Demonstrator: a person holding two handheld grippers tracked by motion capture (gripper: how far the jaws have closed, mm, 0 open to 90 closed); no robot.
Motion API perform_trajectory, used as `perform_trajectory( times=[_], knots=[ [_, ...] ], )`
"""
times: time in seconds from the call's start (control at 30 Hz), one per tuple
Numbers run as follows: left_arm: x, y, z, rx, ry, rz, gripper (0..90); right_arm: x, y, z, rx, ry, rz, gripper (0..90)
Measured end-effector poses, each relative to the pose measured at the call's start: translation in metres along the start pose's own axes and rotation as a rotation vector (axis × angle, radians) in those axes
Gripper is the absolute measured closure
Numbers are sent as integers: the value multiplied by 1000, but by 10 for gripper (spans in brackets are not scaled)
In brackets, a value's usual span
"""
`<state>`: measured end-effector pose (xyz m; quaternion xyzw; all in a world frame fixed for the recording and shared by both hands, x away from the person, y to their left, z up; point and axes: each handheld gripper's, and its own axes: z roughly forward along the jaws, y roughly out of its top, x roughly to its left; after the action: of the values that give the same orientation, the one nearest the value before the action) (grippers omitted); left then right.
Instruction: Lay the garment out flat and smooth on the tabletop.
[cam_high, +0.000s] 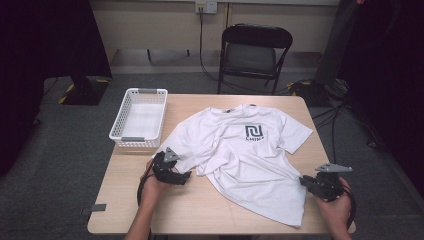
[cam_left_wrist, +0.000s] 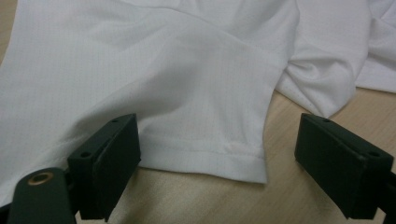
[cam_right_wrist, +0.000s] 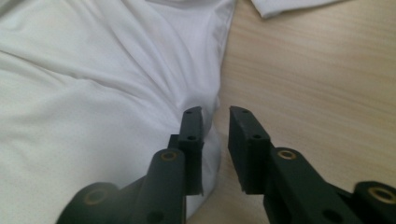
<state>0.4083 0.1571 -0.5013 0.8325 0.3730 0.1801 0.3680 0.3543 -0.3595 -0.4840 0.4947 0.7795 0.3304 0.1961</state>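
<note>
Beside white T-shirt (cam_high: 245, 155): empty white basket (cam_high: 139, 119); folding chair (cam_high: 252, 52) behind table (cam_high: 200, 200).

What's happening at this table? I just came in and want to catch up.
A person is working on a white T-shirt spread face-up and rumpled on the wooden table, with a hand-held gripper in each hand. The left gripper is wide open, its jaws either side of a sleeve hem. The right gripper sits at the shirt's side edge near the bottom hem, jaws narrowly parted over the fabric edge; a firm grip isn't evident. A white basket sits at the table's left.
</note>
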Motion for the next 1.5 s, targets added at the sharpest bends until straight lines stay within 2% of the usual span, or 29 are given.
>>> perform_trajectory(
  times=[0.1,0.17,0.23,0.27,0.3,0.43,0.5,0.57,0.67,0.93,1.2,1.27,1.3,1.33,1.37,1.43,1.5],
  knots=[
    [0,0,0,0,0,0,137,5,6,-2,-38,-1,-16,661],
    [0,0,0,0,0,0,137,7,14,0,-52,-19,-26,635],
    [0,0,0,0,0,0,137,9,22,6,-52,-33,-44,626],
    [0,0,0,0,0,0,137,8,27,12,-38,-50,-58,627],
    [0,0,0,0,0,0,137,7,30,18,-28,-47,-55,627],
    [0,0,0,0,0,0,138,4,39,35,8,-35,-28,679],
    [0,0,0,0,0,-1,137,3,40,39,29,-20,-31,769],
    [0,0,0,0,0,0,138,3,37,40,49,-7,-30,818],
    [0,0,0,0,0,-1,138,3,33,37,54,8,-29,859],
    [0,0,0,-1,1,-2,139,8,11,15,59,44,-61,868],
    [0,0,0,-1,1,-2,140,14,-11,-5,55,76,-61,859],
    [0,0,0,-1,1,-2,140,15,-13,-6,50,72,-64,811],
    [0,0,0,-1,1,-1,139,16,-13,-7,48,54,-69,744],
    [0,0,0,-1,1,-2,140,17,-13,-8,44,28,-70,719],
    [0,0,0,-1,1,-2,140,19,-12,-11,32,29,-77,712],
    [0,0,0,-1,1,-2,140,25,-11,-17,-7,50,-90,669],
    [0,0,0,-1,1,-1,140,37,-10,-23,-26,83,-129,637]
  ],
)
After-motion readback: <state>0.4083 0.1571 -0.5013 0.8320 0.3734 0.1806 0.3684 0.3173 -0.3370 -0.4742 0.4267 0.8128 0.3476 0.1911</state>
